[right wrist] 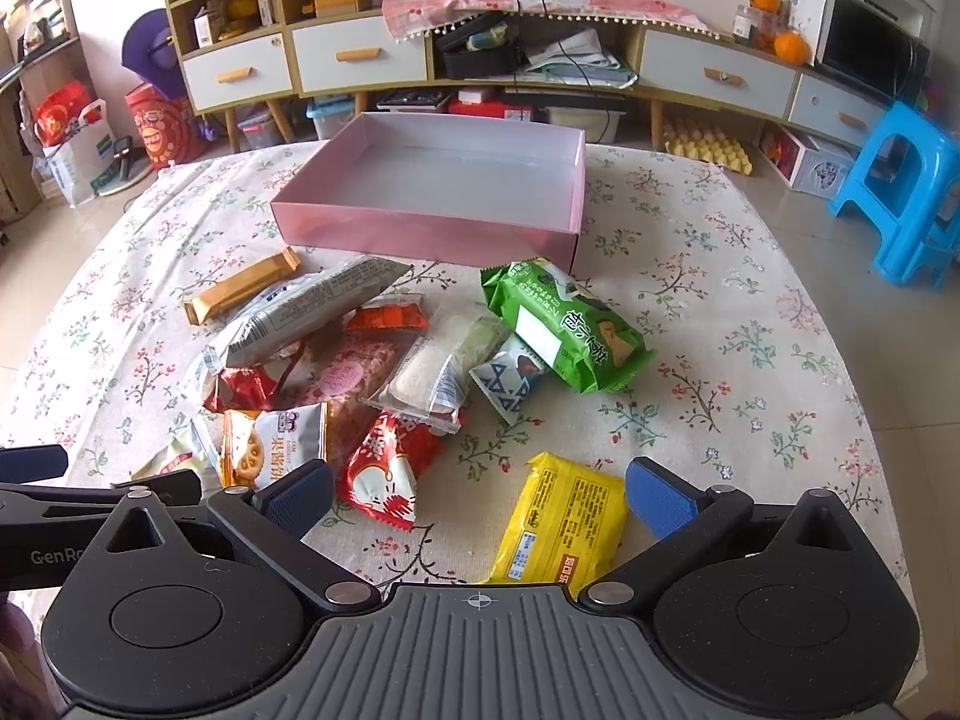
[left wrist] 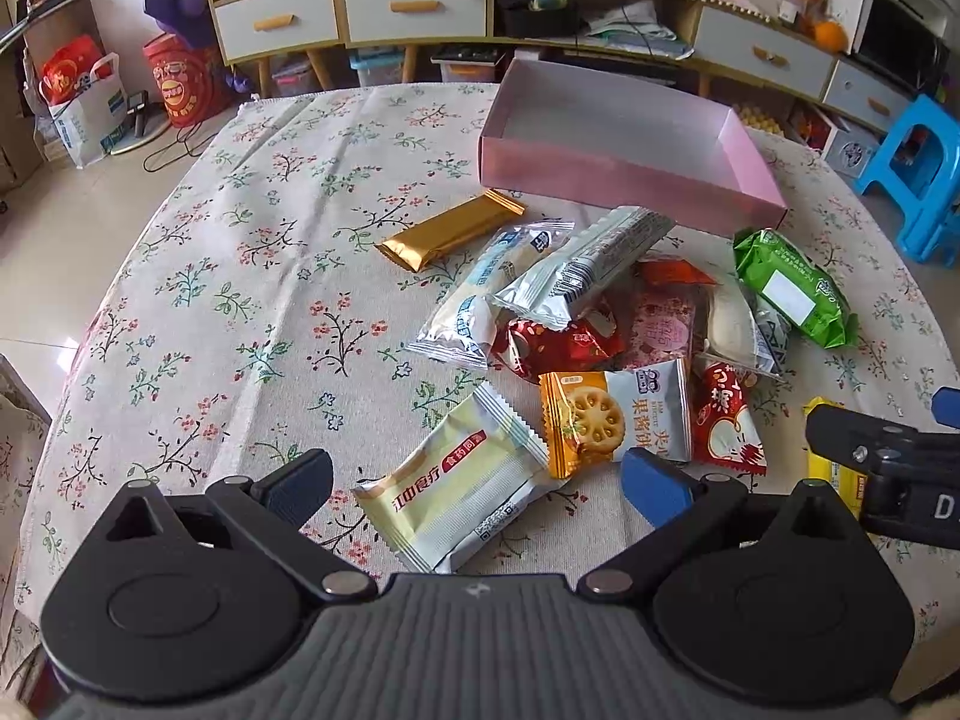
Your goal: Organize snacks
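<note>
Several snack packets lie in a heap on the floral tablecloth, in front of an empty pink box [left wrist: 630,174] [right wrist: 420,228]. My left gripper [left wrist: 477,483] is open, and a pale green packet [left wrist: 462,492] lies on the cloth between its fingers. My right gripper [right wrist: 477,495] is open over a yellow packet [right wrist: 558,522], which lies just inside its right finger. A gold bar [left wrist: 450,231] [right wrist: 240,288], a green packet [left wrist: 792,288] [right wrist: 564,324], a silver packet [left wrist: 582,264] [right wrist: 312,312] and red packets [left wrist: 729,420] [right wrist: 384,474] sit around the heap. The right gripper's body [left wrist: 888,456] shows at the edge of the left wrist view.
The tablecloth [left wrist: 240,276] [right wrist: 750,312] has bare room on the left and right of the heap. Behind the table stand a drawer cabinet [right wrist: 360,60], a blue stool [right wrist: 900,186] [left wrist: 918,174] and red bags [left wrist: 180,84] on the floor.
</note>
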`<state>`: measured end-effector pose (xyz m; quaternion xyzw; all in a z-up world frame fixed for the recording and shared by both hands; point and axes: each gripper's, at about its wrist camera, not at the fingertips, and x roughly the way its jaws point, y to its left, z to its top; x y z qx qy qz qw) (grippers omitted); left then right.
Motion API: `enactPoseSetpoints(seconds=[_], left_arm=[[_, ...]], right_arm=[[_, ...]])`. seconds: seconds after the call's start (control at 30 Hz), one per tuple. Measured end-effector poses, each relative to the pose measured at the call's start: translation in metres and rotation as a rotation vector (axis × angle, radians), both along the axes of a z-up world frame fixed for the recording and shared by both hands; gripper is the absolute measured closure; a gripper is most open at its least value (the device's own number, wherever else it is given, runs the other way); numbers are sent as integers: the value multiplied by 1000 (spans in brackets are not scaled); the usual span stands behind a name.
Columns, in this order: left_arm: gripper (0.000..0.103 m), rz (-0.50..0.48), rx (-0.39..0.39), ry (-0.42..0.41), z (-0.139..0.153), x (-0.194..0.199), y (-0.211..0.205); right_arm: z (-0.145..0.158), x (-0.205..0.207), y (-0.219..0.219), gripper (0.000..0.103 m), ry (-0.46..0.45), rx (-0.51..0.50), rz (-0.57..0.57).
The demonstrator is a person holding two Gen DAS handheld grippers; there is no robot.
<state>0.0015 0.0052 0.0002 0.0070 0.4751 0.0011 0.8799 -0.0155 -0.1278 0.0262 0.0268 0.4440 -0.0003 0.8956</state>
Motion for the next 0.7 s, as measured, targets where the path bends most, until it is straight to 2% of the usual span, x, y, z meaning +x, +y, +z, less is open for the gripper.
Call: enactPoseSetpoints(seconds=[0.7], left_arm=[[0,-3,-29,-15,7,-3,6]], right_arm=[[0,3,-1,0,3,5,-31]])
